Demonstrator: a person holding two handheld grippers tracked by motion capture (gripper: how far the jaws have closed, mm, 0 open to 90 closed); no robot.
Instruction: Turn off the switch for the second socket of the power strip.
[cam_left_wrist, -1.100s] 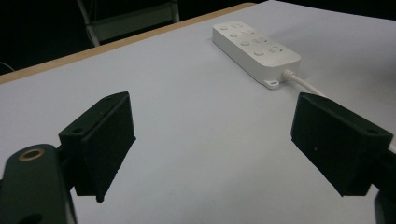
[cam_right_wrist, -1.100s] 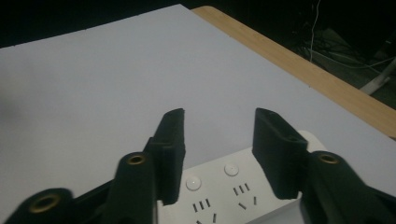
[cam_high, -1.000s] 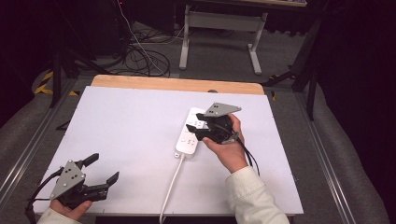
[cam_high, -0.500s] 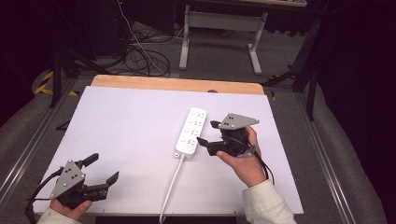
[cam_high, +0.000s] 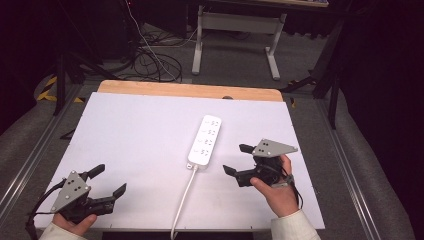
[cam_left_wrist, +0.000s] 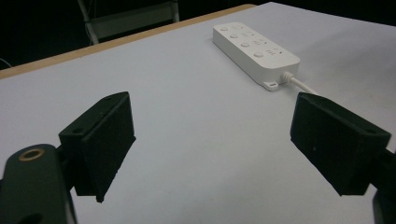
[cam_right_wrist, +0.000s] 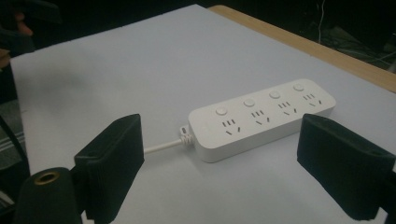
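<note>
Both grippers stand wide open and hold nothing. From the high view, the right gripper now sits at about four o'clock on the white tabletop, just beside the power strip rather than over it as it was a second ago; it has pulled back toward the person. The strip lies near the centre, untouched, its cord running off toward six o'clock. The left gripper rests at about seven o'clock, well apart from the strip, as before.

Left gripper view: jaws spread wide, bare tabletop between them, the strip far off at one o'clock.

Right gripper view: jaws equally spread, the strip lying just ahead between them.

My guess is the strip has just been let go, so whatever was wanted with it may be finished.
</note>
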